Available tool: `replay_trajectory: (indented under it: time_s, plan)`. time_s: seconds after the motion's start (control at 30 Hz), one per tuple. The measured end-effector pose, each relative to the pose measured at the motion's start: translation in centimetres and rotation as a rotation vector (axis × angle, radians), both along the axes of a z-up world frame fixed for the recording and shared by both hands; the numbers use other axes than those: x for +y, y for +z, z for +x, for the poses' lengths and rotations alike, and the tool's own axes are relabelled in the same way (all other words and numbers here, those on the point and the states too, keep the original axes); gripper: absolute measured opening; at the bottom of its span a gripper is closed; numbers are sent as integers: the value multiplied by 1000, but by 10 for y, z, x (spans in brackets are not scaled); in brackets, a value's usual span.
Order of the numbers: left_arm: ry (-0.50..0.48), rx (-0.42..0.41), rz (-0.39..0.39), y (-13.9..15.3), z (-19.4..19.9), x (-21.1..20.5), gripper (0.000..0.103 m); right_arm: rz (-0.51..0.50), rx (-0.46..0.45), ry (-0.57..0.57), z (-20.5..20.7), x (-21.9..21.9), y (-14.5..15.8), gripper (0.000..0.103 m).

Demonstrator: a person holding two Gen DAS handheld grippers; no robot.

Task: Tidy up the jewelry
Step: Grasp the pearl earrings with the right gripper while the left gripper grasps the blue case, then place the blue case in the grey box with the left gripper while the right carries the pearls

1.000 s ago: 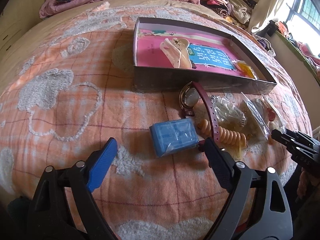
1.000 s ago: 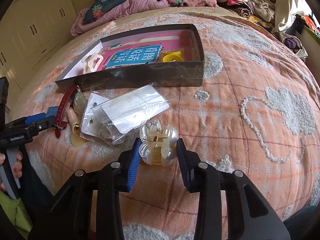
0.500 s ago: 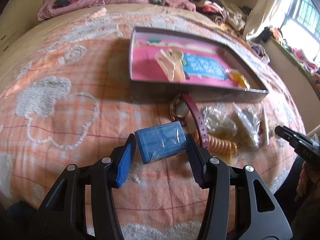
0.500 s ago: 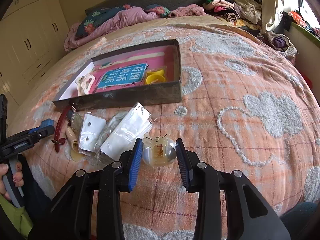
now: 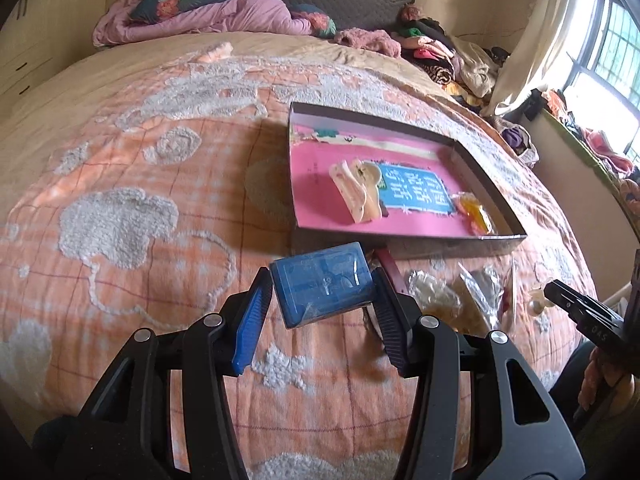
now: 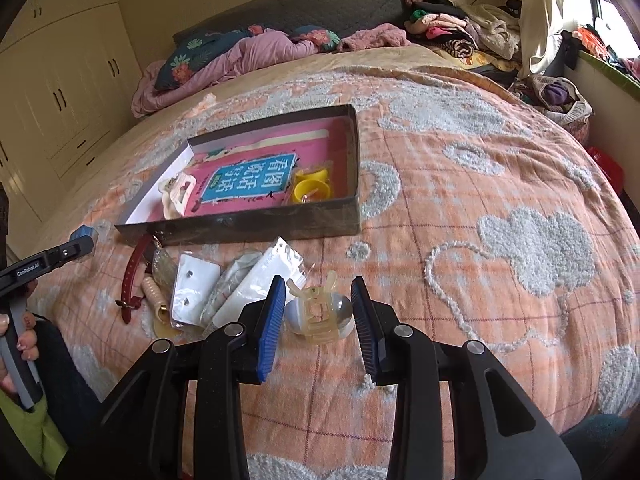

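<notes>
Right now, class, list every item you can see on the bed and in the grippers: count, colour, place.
box: one, grey with pink lining, mid-bed
cream hair claw: one, in box
yellow ring-shaped item: one, in box
blue case: one, held by left gripper
pearly hair claw: one, translucent, held by right gripper
watch strap: one, maroon, beside box
clear packets: several, before box
spiral hair tie: one, beige, beside strap
left gripper: black, blue pads
right gripper: black, blue pads

A bed (image 5: 168, 184) with an orange plaid blanket, cream wardrobes (image 6: 60, 80) behind, daylight through a curtained window (image 5: 608, 52)
</notes>
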State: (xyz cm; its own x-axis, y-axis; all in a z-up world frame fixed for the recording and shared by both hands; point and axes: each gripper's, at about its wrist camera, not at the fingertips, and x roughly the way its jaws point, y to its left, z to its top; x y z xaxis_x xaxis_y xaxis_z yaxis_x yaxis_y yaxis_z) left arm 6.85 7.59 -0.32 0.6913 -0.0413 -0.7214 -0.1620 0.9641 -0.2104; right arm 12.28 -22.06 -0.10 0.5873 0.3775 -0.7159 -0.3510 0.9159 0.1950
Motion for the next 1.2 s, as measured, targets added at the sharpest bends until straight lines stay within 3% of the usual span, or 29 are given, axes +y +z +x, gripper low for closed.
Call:
replay_trajectory:
  time_s: [0.57,1.2]
  plan:
    - [-79,-53,26,24,50,-25,42,50,-79,25,23,12,39,32]
    - [-153,-35,13,21,110,-57,42,79,-135,14,72,30,65,33]
